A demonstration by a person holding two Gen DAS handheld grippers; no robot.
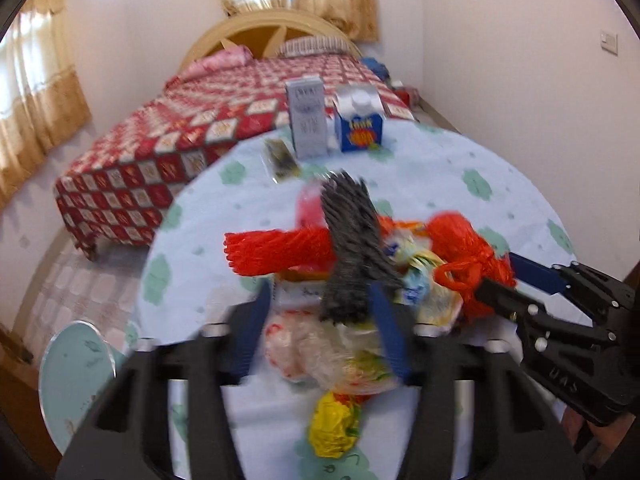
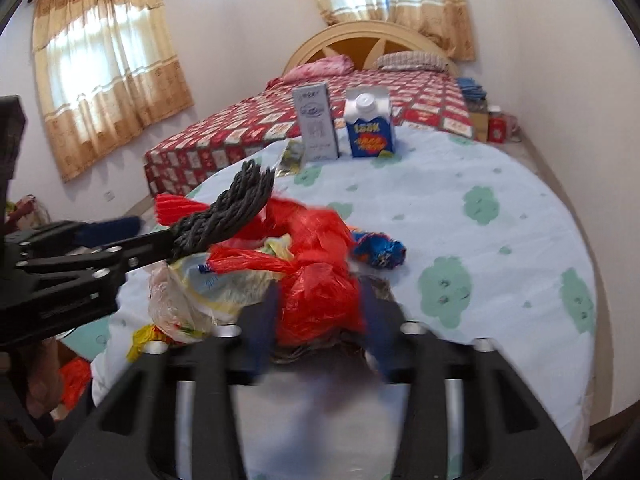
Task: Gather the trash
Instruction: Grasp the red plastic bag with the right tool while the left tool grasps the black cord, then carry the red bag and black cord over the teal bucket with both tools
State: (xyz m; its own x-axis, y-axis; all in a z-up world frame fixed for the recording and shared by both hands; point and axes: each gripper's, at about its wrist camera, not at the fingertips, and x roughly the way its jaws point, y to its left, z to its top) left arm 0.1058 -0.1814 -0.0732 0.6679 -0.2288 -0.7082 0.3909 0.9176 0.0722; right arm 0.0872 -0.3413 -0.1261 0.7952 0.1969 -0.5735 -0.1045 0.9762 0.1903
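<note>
A heap of trash lies on the round table (image 1: 460,168): a red plastic bag (image 2: 320,296), clear crumpled bags (image 1: 320,348), a yellow wrapper (image 1: 332,424) and a blue wrapper (image 2: 380,252). My left gripper (image 1: 320,296) is shut on a grey braided strap (image 1: 348,240) that sticks up over the heap; it comes in from the left in the right wrist view, left gripper (image 2: 160,236), strap (image 2: 236,208). My right gripper (image 2: 320,300) is shut on the red bag, whose knotted end (image 1: 468,276) sits at the right gripper (image 1: 496,272).
At the table's far edge stand a grey-white carton (image 2: 316,124) and a blue carton (image 2: 370,128), with a small dark wrapper (image 2: 294,152) beside them. A bed (image 2: 400,96) with a red checked cover is behind. A teal stool (image 1: 76,368) stands low at the left.
</note>
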